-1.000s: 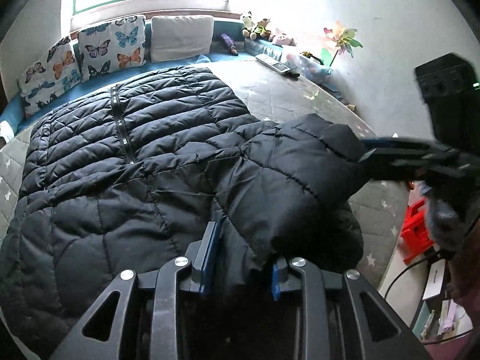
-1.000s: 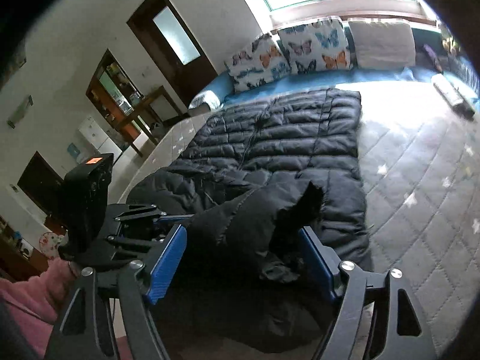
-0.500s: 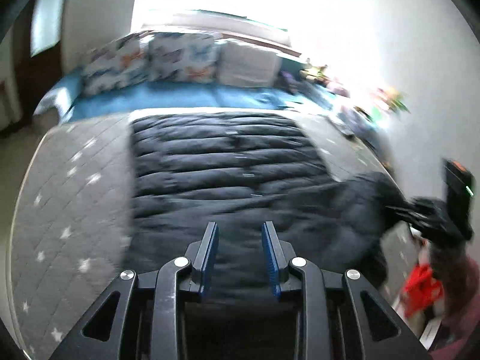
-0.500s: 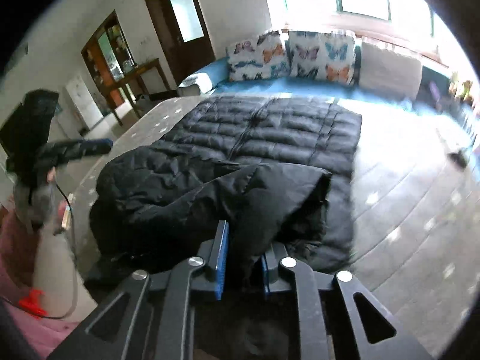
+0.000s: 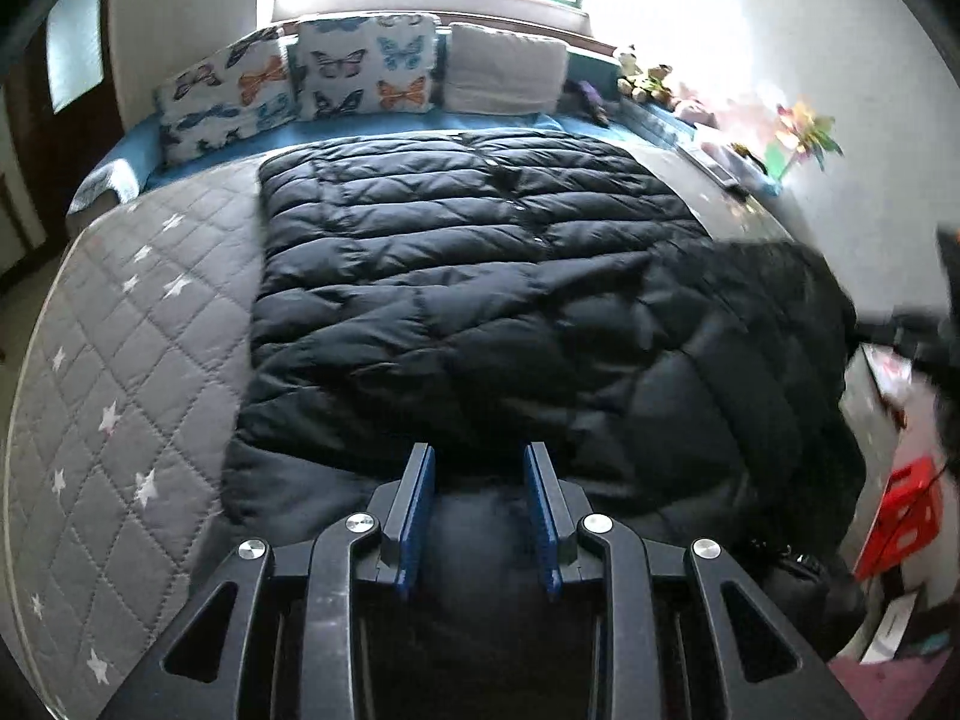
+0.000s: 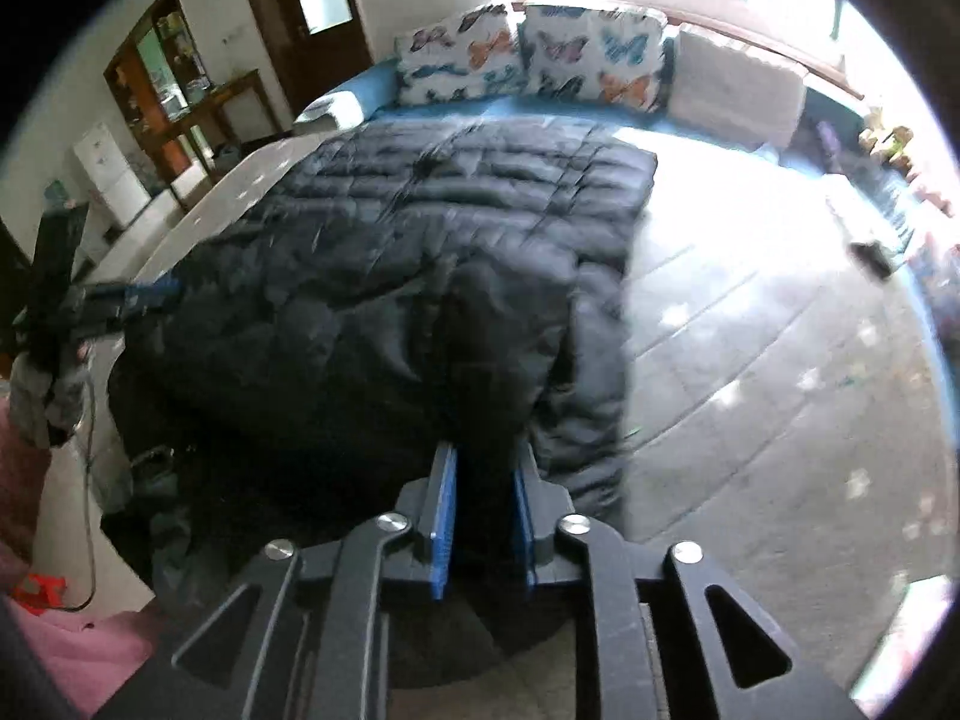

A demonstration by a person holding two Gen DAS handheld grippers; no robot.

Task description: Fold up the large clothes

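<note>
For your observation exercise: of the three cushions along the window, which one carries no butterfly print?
The plain cream cushion, at the right end of the row; the two butterfly cushions sit left of it.

Right gripper (image 5: 936,336) blurred and cut off at edge, jacket (image 6: 384,276) motion-smeared

The left gripper (image 5: 479,471) no longer grips the black jacket (image 5: 480,300) and now hangs empty at its 6 o'clock edge. The right gripper (image 6: 483,471) now pinches a jacket fold, its jaws having just eased wider.
</note>
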